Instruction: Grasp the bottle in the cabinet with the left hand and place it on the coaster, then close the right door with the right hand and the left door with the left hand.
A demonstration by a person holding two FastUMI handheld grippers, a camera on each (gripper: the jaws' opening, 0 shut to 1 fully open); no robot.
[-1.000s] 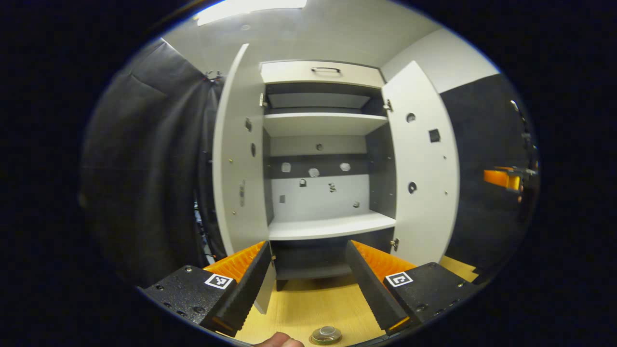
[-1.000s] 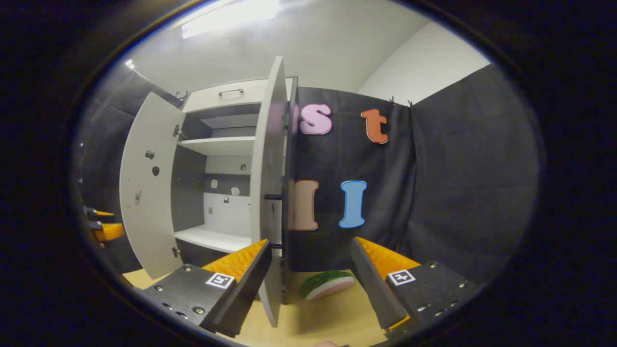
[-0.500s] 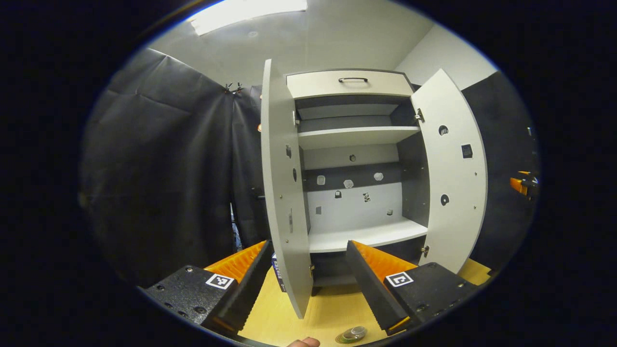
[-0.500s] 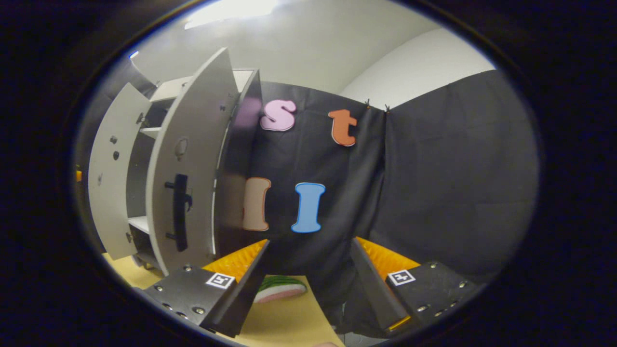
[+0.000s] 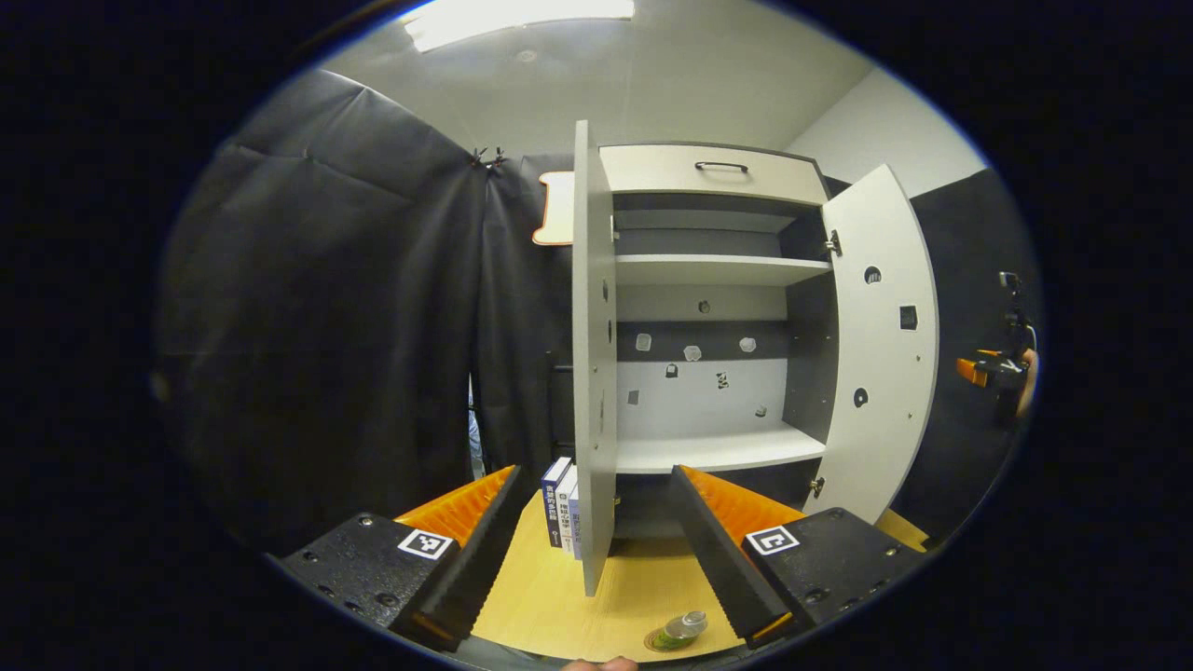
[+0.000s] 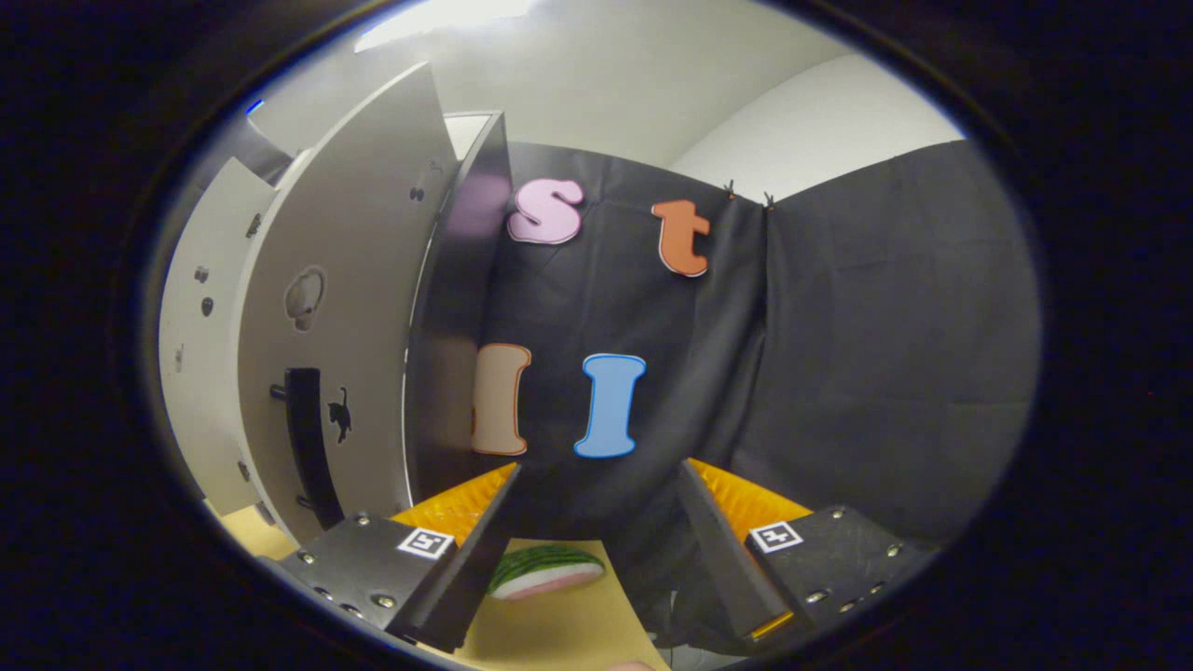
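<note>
The white cabinet (image 5: pixel 713 172) has both doors swung open. In the left gripper view I see the left door (image 5: pixel 593 373) edge-on, straight ahead, and the right door (image 5: pixel 881 345) beyond it. A small clear bottle (image 5: pixel 680 630) sits on a round coaster (image 5: pixel 655 642) on the wooden table, just inside my right finger. My left gripper (image 5: pixel 596 550) is open and holds nothing. In the right gripper view the right door's outer face (image 6: pixel 345 308) with its black handle (image 6: pixel 304 447) stands close on the left. My right gripper (image 6: pixel 596 550) is open and empty, beside that door.
Several upright books (image 5: pixel 559 508) stand on the table (image 5: pixel 559 606) left of the left door. A toy watermelon slice (image 6: pixel 545 570) lies on the table between my right fingers. The other gripper (image 5: pixel 990 369), held by a hand, shows far right. The cabinet shelves (image 5: pixel 713 452) are bare.
The left gripper's view has swung left, so the left door is now edge-on and the books have appeared. The right gripper has come round to the right door's outer face, nearer the handle.
</note>
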